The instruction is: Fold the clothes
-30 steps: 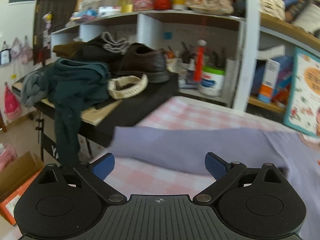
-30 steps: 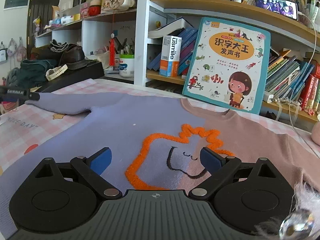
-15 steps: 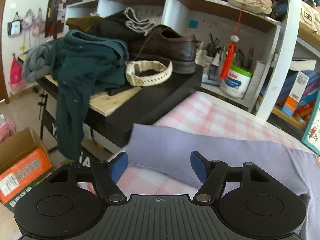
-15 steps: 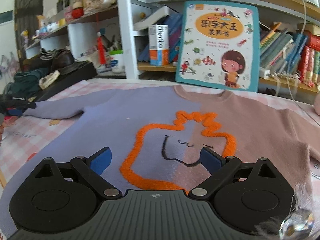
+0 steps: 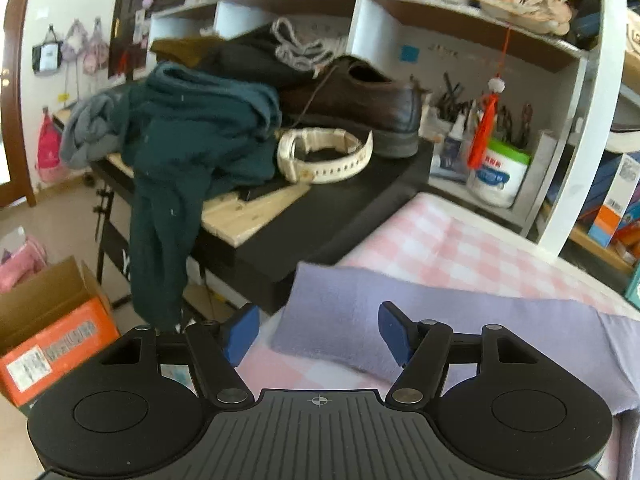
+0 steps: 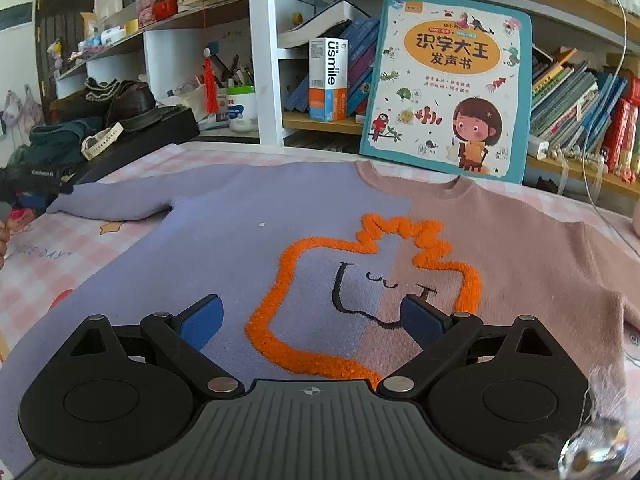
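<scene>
A sweater (image 6: pixel 248 248), lilac on its left half and dusty pink on its right, lies flat and face up on the pink checked table cover (image 6: pixel 44 264), with an orange fuzzy outline on the chest. Its lilac sleeve (image 5: pixel 400 320) stretches left to the table edge. My left gripper (image 5: pixel 320 330) is open, its blue pads on either side of the sleeve's cuff end, just above it. My right gripper (image 6: pixel 310 320) is open and empty over the sweater's lower front. The left gripper (image 6: pixel 36 192) also shows at the far left of the right wrist view.
A black side table (image 5: pixel 320 216) just past the cuff holds dark green clothes (image 5: pixel 192 136), a brown shoe (image 5: pixel 360 108) and a white watch (image 5: pixel 324 154). A cardboard box (image 5: pixel 48 332) is on the floor. A teal picture book (image 6: pixel 444 88) leans on the bookshelf behind the sweater.
My left gripper has moved left along the sleeve to its cuff and its jaws have narrowed somewhat. My right gripper has shifted slightly over the sweater's front, still open.
</scene>
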The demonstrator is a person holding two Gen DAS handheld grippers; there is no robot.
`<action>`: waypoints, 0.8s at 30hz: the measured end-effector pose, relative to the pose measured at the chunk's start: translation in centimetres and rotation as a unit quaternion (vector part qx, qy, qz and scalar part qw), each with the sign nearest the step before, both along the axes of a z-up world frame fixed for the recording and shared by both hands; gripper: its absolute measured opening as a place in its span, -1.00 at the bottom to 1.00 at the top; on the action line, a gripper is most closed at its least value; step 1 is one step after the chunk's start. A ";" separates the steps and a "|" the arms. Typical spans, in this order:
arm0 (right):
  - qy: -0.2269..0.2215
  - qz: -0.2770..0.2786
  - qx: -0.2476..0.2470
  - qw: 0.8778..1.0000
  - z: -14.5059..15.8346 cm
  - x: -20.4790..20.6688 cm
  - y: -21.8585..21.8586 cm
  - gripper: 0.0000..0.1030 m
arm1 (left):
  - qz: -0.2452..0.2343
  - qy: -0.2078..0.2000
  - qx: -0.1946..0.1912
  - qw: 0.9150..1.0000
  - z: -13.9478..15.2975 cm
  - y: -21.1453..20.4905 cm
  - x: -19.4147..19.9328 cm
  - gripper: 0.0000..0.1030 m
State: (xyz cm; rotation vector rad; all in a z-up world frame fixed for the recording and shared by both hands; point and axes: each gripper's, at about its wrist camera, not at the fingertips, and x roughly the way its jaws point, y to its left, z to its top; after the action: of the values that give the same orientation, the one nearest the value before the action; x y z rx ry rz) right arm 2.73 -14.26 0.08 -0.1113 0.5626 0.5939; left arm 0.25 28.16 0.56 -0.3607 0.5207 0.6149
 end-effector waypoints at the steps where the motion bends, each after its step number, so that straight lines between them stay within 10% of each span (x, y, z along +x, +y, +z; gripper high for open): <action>1: 0.001 -0.003 0.001 1.000 0.0 0.0 -0.1 0.85 | -0.003 0.000 -0.005 1.000 -0.1 0.1 0.0 0.25; 13: -0.001 -0.008 -0.002 1.000 0.0 0.0 0.0 0.85 | -0.095 -0.051 -0.092 0.990 -0.3 -2.9 1.4 0.04; 24: -0.004 -0.012 -0.006 1.000 0.0 -0.1 0.1 0.85 | -0.014 -0.071 -0.111 0.991 -0.7 0.2 0.2 -0.55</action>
State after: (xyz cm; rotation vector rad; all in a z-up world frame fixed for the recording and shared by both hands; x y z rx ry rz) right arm 2.60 -14.17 0.05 -0.1184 0.5582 0.5661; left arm 0.41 28.38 -0.17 -0.6026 0.4571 0.5010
